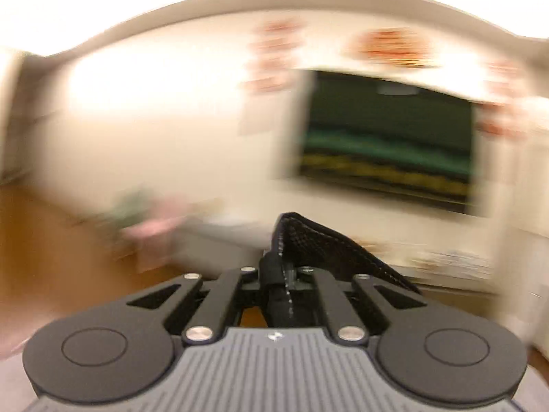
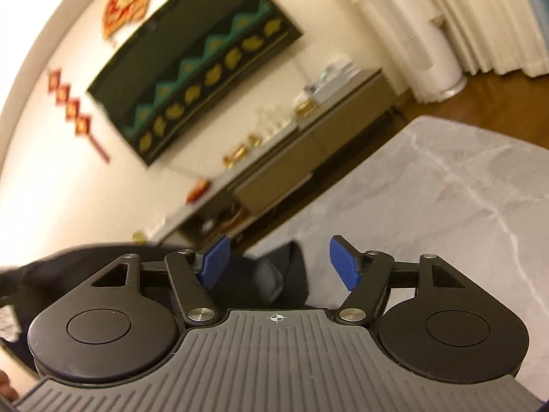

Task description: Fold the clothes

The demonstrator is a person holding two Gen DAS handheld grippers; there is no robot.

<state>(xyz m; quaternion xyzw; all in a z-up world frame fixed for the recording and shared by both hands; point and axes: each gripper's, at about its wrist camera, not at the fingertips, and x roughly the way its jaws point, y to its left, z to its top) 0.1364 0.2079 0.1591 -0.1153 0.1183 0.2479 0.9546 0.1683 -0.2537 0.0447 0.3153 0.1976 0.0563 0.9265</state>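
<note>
Gripping a fold of black mesh garment [image 1: 308, 240], our left claw [image 1: 286, 274] holds it clamped, lifted in the air. Our right claw [image 2: 281, 264] stands wide over dark clothing [image 2: 274, 274] at the grey marble counter [image 2: 446, 189] edge.

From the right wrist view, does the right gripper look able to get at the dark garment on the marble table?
Probably yes. The right gripper stands open, and the dark garment lies just ahead between its blue pads on the marble table, with nothing in between.
</note>
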